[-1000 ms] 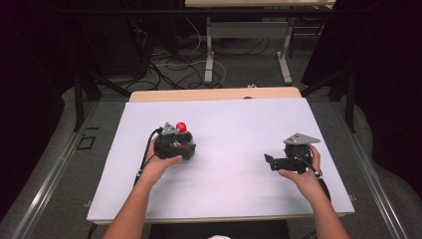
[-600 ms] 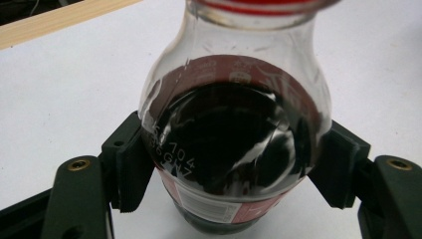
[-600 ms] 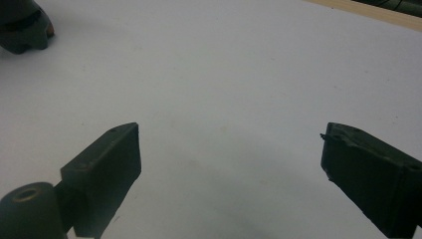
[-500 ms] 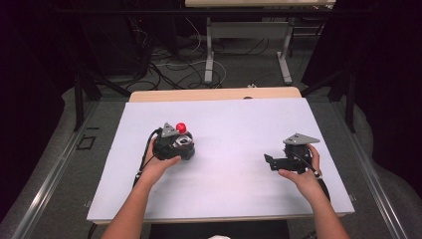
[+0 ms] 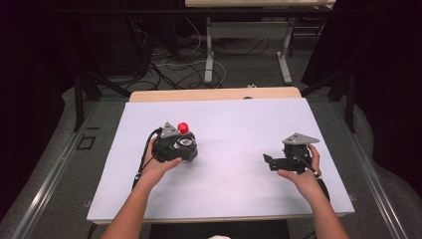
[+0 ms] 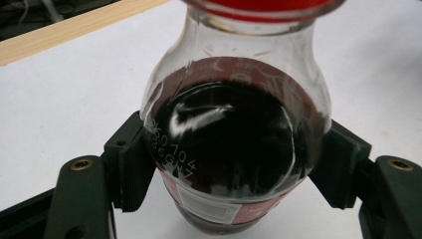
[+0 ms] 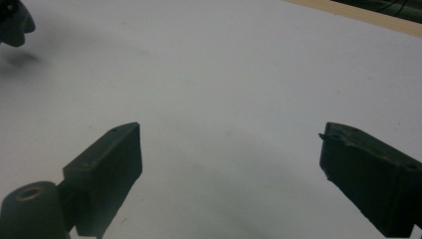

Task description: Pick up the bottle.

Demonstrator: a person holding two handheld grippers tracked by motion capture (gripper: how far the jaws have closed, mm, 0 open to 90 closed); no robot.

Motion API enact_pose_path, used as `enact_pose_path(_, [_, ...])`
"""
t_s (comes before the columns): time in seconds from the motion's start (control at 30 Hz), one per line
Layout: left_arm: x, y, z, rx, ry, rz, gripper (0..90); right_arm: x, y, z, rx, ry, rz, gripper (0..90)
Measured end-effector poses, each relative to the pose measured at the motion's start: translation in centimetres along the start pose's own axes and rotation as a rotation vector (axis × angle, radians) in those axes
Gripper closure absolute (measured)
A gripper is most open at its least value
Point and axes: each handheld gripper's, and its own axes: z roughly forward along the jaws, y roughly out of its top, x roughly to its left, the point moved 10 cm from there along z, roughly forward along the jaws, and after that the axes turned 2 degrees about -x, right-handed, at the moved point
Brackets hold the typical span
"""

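We see the left gripper (image 5: 175, 145) clamping a red-capped glass bottle (image 6: 234, 134) of dark liquid at its belly, steadying it upright left of centre on the white bench (image 5: 234, 124). The right gripper (image 5: 290, 157) rests well apart, jaws spread wide and empty, seemingly free to assist.

Bright white table (image 5: 224, 199), dark surroundings, glare on bottle (image 6: 199, 117), soft focus

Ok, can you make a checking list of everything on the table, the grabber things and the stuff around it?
Surface: white tabletop, wooden strip along the far edge.
Job's things: glass bottle of dark liquid, red cap.
Clutter: nothing seen.
Grippers: left gripper shut on the bottle, pads on both sides; right gripper open, holding nothing.
Cables: left gripper's cable trails toward the person; floor cables beyond the table.
Surroundings: dark room, another table's legs behind.
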Motion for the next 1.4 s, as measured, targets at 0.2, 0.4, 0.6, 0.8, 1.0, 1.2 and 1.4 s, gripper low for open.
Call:
enact_pose_path(0.2, [-2.9,1.1,-1.5,0.020,-0.056,0.047,29.6,0.6,0.5,-0.4,-0.013,0.009,-0.013,9.9])
enact_pose_path(0.4, [-5.5,1.6,-2.3,0.013,-0.106,0.092,29.6,2.0,1.5,-1.0,-0.035,0.055,-0.025,13.6])
enact_pose_path(0.6, [-7.3,1.4,-2.4,0.027,-0.153,0.111,29.7,3.9,2.9,-2.0,-0.072,0.100,-0.043,15.2])
enact_pose_path(0.8, [-9.3,0.8,-1.6,0.042,-0.187,0.130,29.8,6.7,4.8,-3.8,-0.125,0.166,-0.070,23.3])
enact_pose_path(1.0, [-11.1,0.3,-0.5,0.033,-0.205,0.135,30.0,9.7,6.1,-4.7,-0.152,0.219,-0.099,27.4])
enact_pose_path(1.2, [-11.7,0.0,-0.1,0.043,-0.206,0.134,29.9,12.0,7.1,-4.7,-0.152,0.275,-0.131,32.4])
enact_pose_path(1.4, [-11.9,-0.2,0.1,0.038,-0.212,0.120,29.9,14.0,8.2,-4.4,-0.150,0.340,-0.117,40.0])
